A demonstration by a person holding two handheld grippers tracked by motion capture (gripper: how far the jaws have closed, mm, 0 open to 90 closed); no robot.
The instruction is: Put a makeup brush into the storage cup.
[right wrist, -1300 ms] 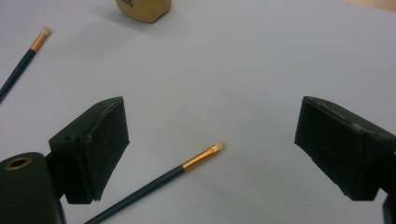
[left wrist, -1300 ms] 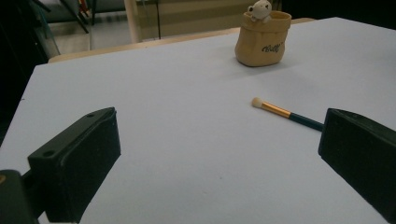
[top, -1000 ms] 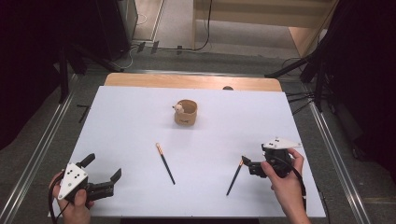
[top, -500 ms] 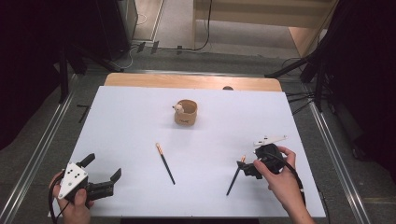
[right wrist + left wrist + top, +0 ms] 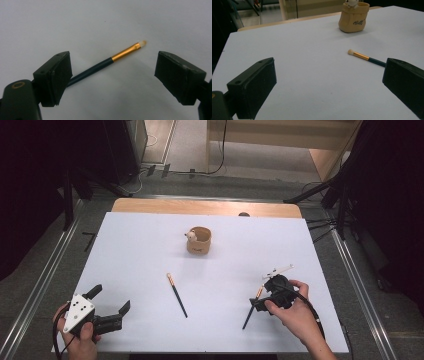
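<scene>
We see the right brush (image 5: 105,63) lying flat on the white tabletop (image 5: 150,250) between the spread jaws of the right gripper (image 5: 263,295), not pinched, while the left gripper (image 5: 107,312) stands wide apart near a second brush (image 5: 177,295) and a small pouch (image 5: 199,240).

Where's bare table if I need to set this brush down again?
Bare: the stretch between the pouch and the table's left edge, and the right far corner. Crowded: by the right gripper, over the right brush.

High view looks down the table (image 5: 150,250); gripper views sit low, close.
</scene>
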